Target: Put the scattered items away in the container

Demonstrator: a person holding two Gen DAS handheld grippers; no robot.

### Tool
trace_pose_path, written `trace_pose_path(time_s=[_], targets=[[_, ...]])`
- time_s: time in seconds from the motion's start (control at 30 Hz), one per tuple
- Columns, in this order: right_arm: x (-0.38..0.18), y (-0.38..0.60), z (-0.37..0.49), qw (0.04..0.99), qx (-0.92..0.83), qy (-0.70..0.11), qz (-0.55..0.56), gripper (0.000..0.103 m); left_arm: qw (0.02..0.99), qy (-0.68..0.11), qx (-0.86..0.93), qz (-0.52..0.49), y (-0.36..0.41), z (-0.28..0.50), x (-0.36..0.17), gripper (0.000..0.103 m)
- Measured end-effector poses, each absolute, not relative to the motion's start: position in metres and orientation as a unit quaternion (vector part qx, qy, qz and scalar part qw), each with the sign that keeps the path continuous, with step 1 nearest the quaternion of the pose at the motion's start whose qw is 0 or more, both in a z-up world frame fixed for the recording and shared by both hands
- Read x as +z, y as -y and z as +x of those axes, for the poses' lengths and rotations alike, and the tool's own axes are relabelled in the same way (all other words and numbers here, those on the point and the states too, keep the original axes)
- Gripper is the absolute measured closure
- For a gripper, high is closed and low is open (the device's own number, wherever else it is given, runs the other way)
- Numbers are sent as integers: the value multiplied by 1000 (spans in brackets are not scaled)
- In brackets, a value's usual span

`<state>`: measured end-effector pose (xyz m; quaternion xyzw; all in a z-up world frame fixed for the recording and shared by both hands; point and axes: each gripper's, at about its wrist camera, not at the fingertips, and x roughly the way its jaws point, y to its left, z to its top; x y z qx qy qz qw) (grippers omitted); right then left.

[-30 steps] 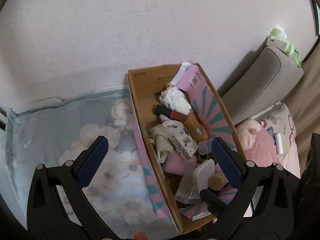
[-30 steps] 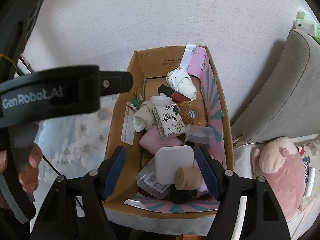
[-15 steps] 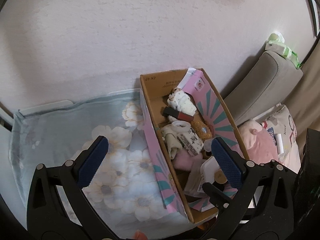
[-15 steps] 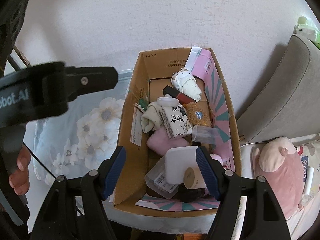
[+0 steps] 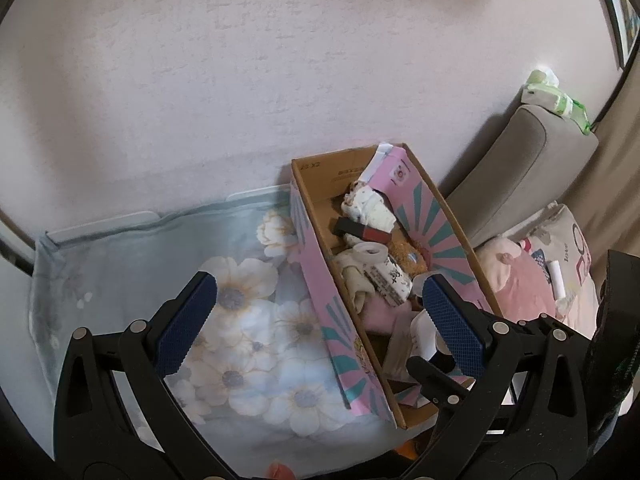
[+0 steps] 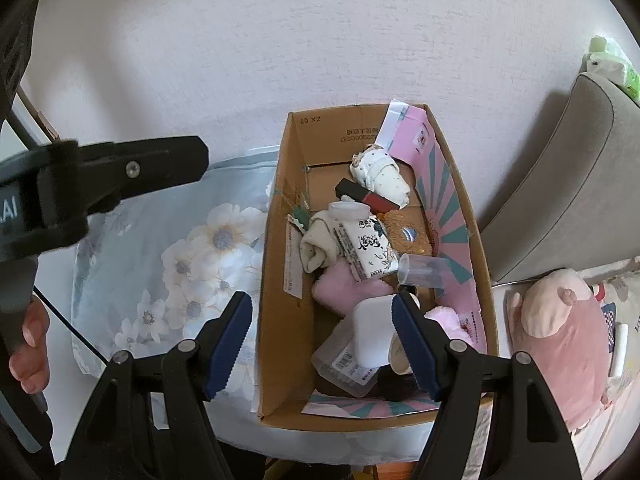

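Cardboard box (image 6: pixel 280 320) on floral cloth (image 6: pixel 168 264), against white wall (image 6: pixel 280 40).

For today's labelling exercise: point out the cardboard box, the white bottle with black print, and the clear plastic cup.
cardboard box (image 6: pixel 276 280), right wrist view, left inner wall.
white bottle with black print (image 6: pixel 366 246), right wrist view, label.
clear plastic cup (image 6: pixel 422 270), right wrist view, side wall.

**A:** What do I see carrying everything?

**B:** From my station: a surface draped in a pale blue floral cloth (image 5: pixel 224 320), spreading under and ahead of my left tongs.

**A:** And directly on it?

**B:** One cardboard box (image 6: pixel 280 280), standing on the cloth below my right tongs, its far end near the wall.
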<state>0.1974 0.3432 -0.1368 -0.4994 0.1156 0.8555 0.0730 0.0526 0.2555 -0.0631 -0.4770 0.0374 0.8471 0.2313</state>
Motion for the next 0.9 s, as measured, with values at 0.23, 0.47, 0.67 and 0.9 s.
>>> trace_pose_path(time_s=[0.23,0.47,0.67,0.9], targets=[[-134,-342,201,86,854,-116,-499,35,244,-30,846,-474,-250,55,-60,1],[-120,-331,199,91,856,-108,-498,35,225,-12,857,-464,-214,52,-38,1],[-90,-305,183,95,856,-100,-499,35,193,-20,875,-444,-167,51,-14,0],[-67,-263,166,81,866,-87,-485,35,145,-10,894,-424,-102,55,2,0]])
